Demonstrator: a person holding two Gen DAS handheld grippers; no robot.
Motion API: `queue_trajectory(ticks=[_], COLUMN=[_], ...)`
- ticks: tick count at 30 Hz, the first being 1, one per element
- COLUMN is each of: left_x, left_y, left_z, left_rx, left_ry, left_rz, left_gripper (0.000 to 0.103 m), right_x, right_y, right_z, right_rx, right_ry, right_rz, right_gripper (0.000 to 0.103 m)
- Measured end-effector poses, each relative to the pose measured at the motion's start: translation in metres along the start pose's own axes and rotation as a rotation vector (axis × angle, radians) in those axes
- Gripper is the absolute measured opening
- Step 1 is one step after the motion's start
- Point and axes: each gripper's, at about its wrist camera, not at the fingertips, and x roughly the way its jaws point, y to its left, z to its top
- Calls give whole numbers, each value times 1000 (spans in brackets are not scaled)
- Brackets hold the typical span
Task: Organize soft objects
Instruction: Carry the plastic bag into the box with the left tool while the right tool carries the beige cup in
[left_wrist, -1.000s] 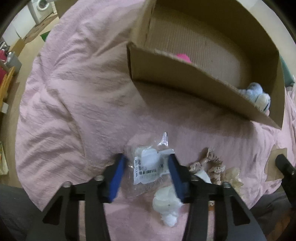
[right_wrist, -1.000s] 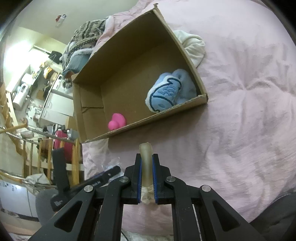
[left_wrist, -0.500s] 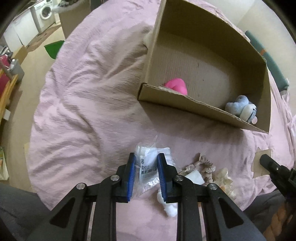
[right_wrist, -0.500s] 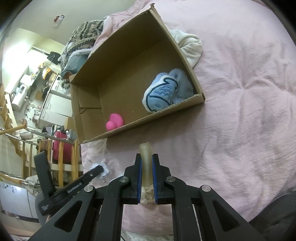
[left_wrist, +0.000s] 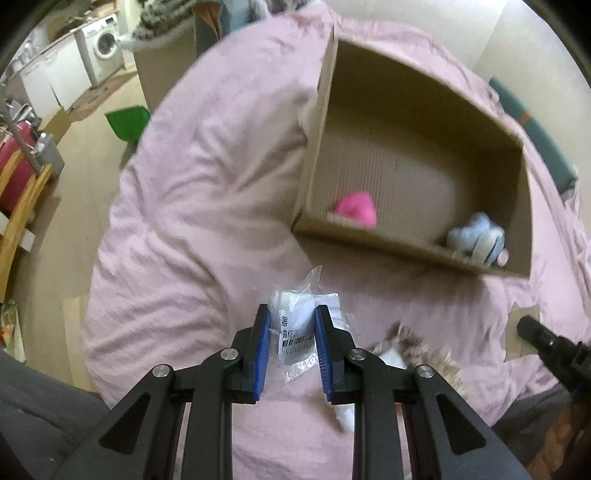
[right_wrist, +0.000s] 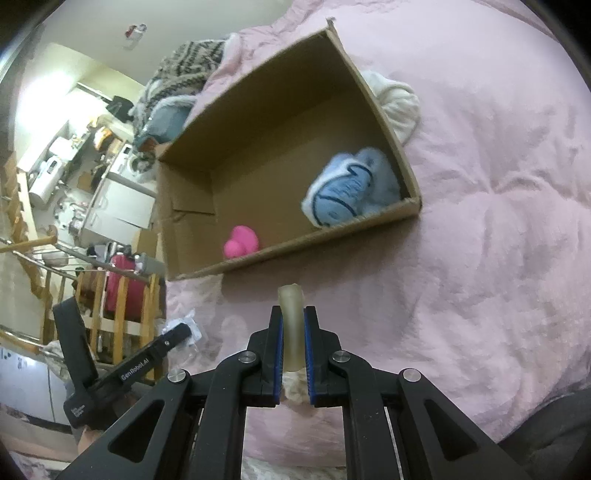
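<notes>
Left gripper (left_wrist: 291, 350): its 2 blue-padded jaws are closed on a clear plastic packet (left_wrist: 299, 325) with a barcode label, white soft contents inside. The packet's long axis runs forward along the fingers, its free end pointing toward the cardboard box (left_wrist: 369, 240). The packet appears lifted clear of the pink bedspread (left_wrist: 192, 221), though motion blur makes this uncertain.

The box lies ahead and to the right of the left gripper, its near wall just beyond the packet tip. Inside, a pink toy (left_wrist: 356, 208) sits at the near left and a blue plush (left_wrist: 476, 238) at the near right. The floor between them is bare.

A frayed rope-like toy (left_wrist: 413, 350) and some white stuffing lie on the bedspread, just right of the left gripper.

Right gripper (right_wrist: 293, 354): jaws narrow, clamped on a pale translucent rubbery piece (right_wrist: 291, 321) standing upright between the pads, with something fluffy below it. The box's near wall lies straight ahead, slightly left.

Judgement: both loads are secured; the box is forward of each. The left gripper seems the nearer, and needs to travel forward and right over the near wall.
</notes>
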Motion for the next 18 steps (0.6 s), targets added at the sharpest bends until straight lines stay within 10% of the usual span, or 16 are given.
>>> queue_trajectory(ticks=[18], left_x=[-55], left_y=[-36], left_z=[76], left_rx=[132], left_ry=[-266], left_rz=[-58], left_gripper=[21], right_x=[-43], right_y=[40], right_z=[53], right_rx=[-187], right_ry=[-256], right_rz=[61], right_gripper=[12])
